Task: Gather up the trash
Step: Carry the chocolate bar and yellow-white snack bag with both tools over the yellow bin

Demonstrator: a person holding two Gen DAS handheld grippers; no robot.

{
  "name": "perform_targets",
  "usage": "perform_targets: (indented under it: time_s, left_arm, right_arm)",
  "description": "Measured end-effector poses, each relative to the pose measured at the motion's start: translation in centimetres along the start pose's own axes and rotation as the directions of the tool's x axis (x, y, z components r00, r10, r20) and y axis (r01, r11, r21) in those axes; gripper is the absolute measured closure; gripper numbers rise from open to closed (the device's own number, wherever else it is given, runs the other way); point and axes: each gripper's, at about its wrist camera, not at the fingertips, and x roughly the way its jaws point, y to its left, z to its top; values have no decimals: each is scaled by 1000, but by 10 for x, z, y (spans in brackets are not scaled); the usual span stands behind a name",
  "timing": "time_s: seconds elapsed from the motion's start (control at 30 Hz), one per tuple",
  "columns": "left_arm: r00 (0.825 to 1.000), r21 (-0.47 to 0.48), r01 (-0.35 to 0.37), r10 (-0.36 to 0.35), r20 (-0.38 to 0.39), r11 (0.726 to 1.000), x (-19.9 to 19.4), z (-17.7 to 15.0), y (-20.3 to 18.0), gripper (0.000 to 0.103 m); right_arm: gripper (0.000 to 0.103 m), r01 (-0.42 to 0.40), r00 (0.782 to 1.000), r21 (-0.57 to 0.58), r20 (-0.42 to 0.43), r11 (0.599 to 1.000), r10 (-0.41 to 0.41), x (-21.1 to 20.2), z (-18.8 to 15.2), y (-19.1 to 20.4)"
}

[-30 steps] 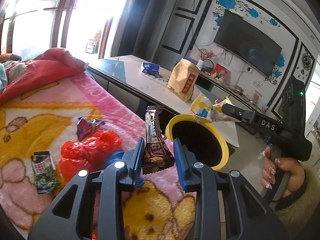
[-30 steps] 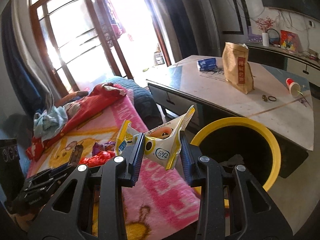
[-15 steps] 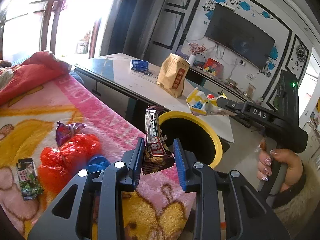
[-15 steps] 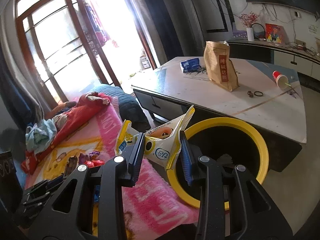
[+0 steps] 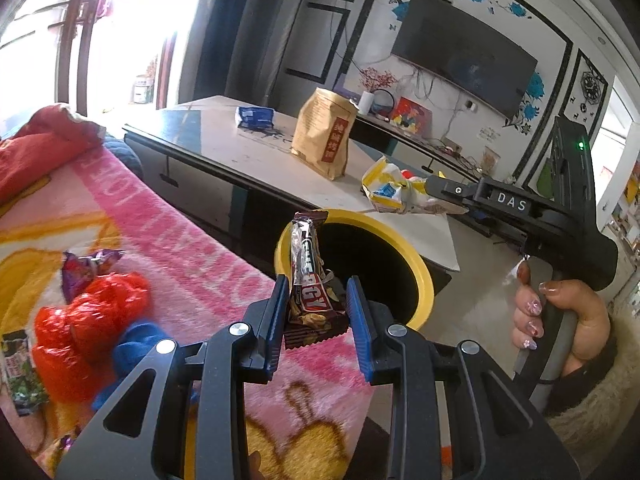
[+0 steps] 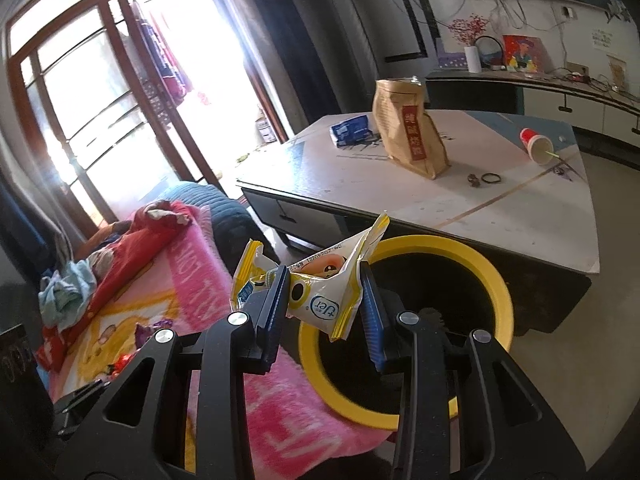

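My left gripper (image 5: 318, 300) is shut on a brown candy bar wrapper (image 5: 308, 276), held upright just short of the yellow-rimmed black trash bin (image 5: 420, 276). My right gripper (image 6: 325, 288) is shut on a crumpled yellow and white snack bag (image 6: 320, 280), held over the bin's near rim (image 6: 502, 288). The right gripper also shows in the left wrist view (image 5: 440, 194), holding the bag (image 5: 388, 192) above the bin's far side. More trash lies on the pink blanket: a red plastic bag (image 5: 84, 332), a purple wrapper (image 5: 84, 272) and a green wrapper (image 5: 20, 376).
A low table (image 6: 520, 208) stands behind the bin with a brown paper bag (image 6: 408, 136), a blue packet (image 6: 350, 130) and a tipped red cup (image 6: 536, 144). A red quilt (image 6: 132, 240) is piled on the bed. A TV (image 5: 460, 52) hangs on the wall.
Both grippers have moved forward toward the bin with their wrappers still held. The bin looks larger and nearer in both views.
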Motion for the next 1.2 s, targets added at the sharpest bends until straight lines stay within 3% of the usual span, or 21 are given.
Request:
perform_targets:
  time_s: [0.4, 0.77, 1.2]
  left_arm:
    - [1000, 32, 6, -5, -30, 999, 35, 2, -19, 75]
    - [998, 37, 18, -16, -63, 999, 68, -5, -27, 75]
    - [990, 37, 27, -22, -141, 999, 114, -13, -38, 74]
  right_arm:
    - [76, 59, 998, 68, 2, 996, -59, 3, 2, -32]
    - [76, 107, 994, 49, 12, 993, -108, 8, 5, -38]
    - [75, 173, 985, 87, -38, 981, -171, 35, 7, -73]
